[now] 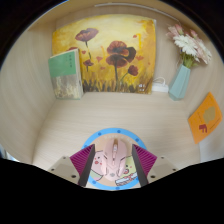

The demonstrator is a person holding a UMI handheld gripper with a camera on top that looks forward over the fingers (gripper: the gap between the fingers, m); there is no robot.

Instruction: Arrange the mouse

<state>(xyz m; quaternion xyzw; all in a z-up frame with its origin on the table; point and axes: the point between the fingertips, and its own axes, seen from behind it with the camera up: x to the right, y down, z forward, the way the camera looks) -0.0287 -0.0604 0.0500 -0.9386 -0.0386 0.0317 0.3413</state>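
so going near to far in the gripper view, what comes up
gripper with the mouse between its fingers → blue mouse mat → bare table → flower painting against the back wall

No text, label, brand or number can be read. Faint marks are seen on the green book (66, 73) at the upper left and on the orange card (205, 114) at the right, but they cannot be made out.
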